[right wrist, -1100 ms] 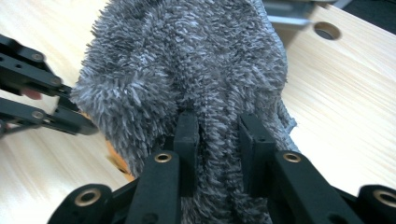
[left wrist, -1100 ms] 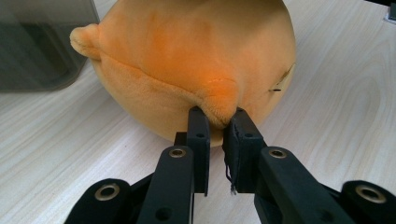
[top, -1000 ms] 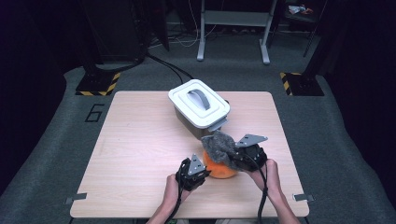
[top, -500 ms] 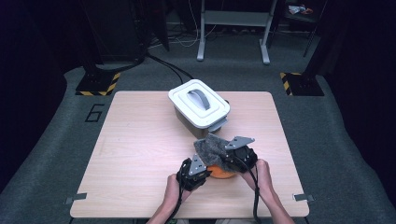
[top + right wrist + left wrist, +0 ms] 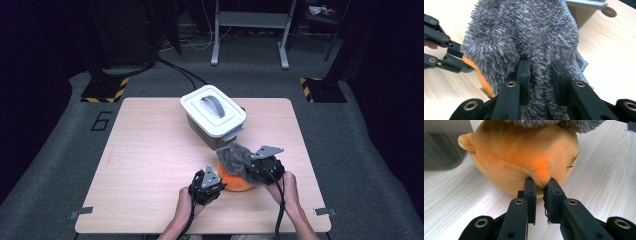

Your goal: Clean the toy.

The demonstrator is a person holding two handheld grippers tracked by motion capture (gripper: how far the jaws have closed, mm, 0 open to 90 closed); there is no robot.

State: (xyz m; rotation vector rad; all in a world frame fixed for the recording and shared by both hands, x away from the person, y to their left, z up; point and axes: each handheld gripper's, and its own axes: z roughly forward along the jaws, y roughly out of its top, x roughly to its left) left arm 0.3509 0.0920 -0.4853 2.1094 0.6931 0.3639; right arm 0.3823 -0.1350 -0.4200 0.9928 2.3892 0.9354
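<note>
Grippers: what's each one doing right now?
Left gripper: closed, pinching the orange plush toy.
Right gripper: closed on the grey fuzzy cloth.

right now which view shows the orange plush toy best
The left gripper view: the orange plush toy is close up, its nub pinched by the jaws. The high view shows it small; the right gripper view shows an orange sliver under grey cloth.

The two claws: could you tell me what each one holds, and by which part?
The left claw pinches a small protruding nub on the orange plush toy. The right claw grips a fold of the grey fluffy cloth draped over it.
</note>
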